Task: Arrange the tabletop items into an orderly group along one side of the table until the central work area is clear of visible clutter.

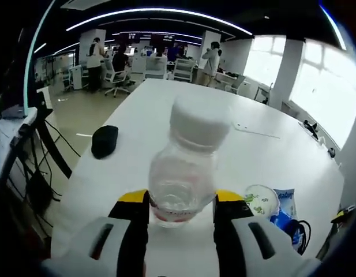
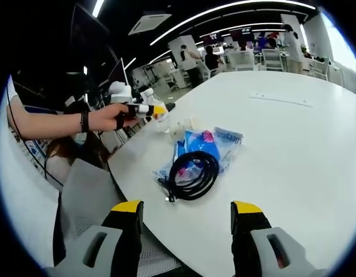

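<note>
A clear plastic bottle with a white cap stands between the yellow-tipped jaws of my left gripper, which is shut on its lower body near the table's front edge. In the right gripper view a hand holds that left gripper at the table's far left edge, with the bottle in it. My right gripper is open with nothing in it, just short of a coiled black cable lying on a blue packet.
The white table carries a black mouse at the left, a round white tub, the blue packet and a thin white strip. People and office chairs are far behind. A seated person is at the table's left.
</note>
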